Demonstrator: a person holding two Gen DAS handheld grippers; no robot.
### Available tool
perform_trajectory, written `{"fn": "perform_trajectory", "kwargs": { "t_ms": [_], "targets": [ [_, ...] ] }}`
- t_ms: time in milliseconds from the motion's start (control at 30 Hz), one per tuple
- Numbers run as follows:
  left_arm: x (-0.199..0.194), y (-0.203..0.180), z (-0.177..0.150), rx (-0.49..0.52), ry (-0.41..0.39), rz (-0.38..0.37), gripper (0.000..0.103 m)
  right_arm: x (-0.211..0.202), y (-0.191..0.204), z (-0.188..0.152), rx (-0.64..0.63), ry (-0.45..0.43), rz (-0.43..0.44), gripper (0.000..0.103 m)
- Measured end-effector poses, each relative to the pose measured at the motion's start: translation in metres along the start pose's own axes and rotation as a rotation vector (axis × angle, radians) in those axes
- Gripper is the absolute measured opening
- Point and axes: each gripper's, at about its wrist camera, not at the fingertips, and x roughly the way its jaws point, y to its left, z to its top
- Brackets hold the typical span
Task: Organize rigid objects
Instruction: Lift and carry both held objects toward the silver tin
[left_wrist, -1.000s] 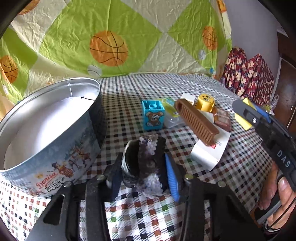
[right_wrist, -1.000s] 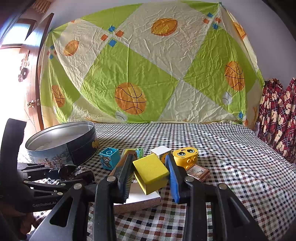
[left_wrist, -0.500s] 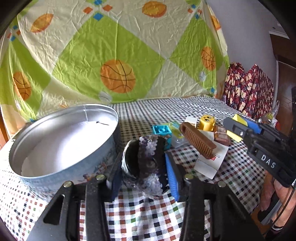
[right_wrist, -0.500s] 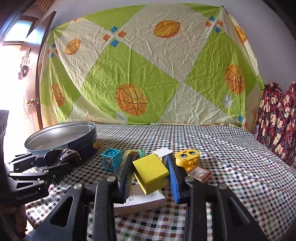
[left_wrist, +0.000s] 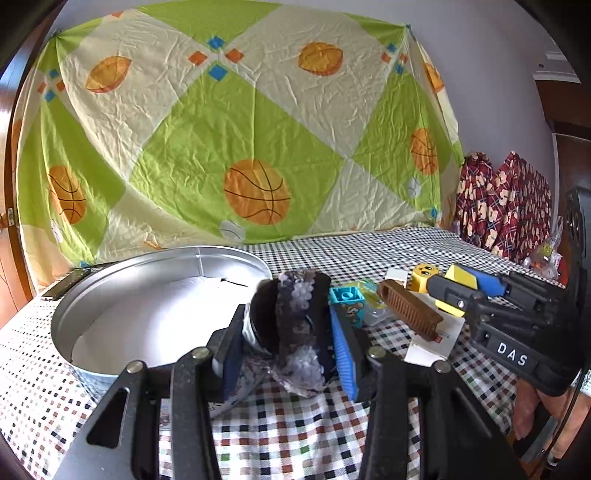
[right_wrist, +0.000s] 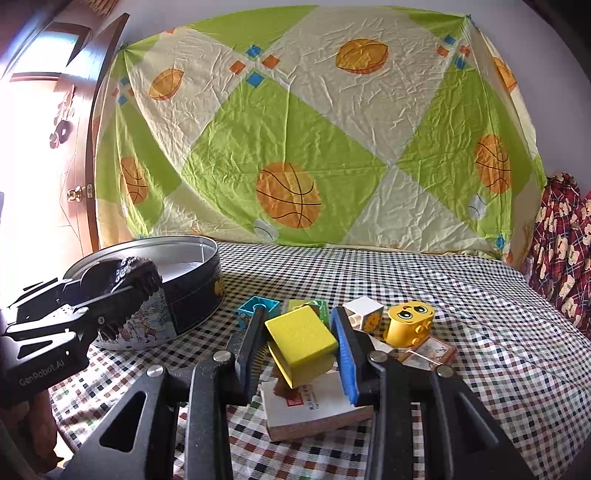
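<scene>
Viewing from the left wrist:
Tin: round metal cookie tin (left_wrist: 162, 295) on the checked tabletop (left_wrist: 295, 435), lid off; only white paper lining shows inside.
Left hand-held gripper (left_wrist: 286, 332): jaws clamped on a dark, glittery purple lump (left_wrist: 295, 321), held above the cloth just beside the tin's near right rim.
Clutter to the right: blue toy block (left_wrist: 349, 301), brown comb-like piece (left_wrist: 410, 308) lying on a white card (left_wrist: 432, 339), yellow face block (left_wrist: 424, 275).
Right hand-held gripper (left_wrist: 448, 291): reaches in from the right edge with a yellow block (left_wrist: 460, 277) between its fingers.

Viewing from the right wrist:
Right hand-held gripper (right_wrist: 299, 343): pressed shut on the yellow block (right_wrist: 301, 341), lifted clear over a small white booklet (right_wrist: 314, 410).
Beyond it: blue toy block (right_wrist: 255, 310), white cube (right_wrist: 364, 312), yellow face block (right_wrist: 408, 323) resting on a picture card (right_wrist: 428, 352).
Tin (right_wrist: 184, 295): at left, well apart from this gripper; the left hand-held gripper (right_wrist: 122, 284) with its dark lump (right_wrist: 118, 273) stands in front of the tin's wall, level with the rim.
</scene>
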Motion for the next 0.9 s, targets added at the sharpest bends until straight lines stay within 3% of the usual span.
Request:
{"fn": "perform_trajectory", "kwargs": {
  "t_ms": [433, 900],
  "targets": [
    [-0.014, 0.027, 0.000, -0.044, -0.079, 0.038, 0.042, 0.011, 0.026, 0.003, -0.051, 0.017, 0.033, 0.037],
    [-0.020, 0.060, -0.001, -0.101, -0.098, 0.089, 0.042, 0.021, 0.054, 0.005, -0.095, 0.042, 0.090, 0.037]
  ]
}}
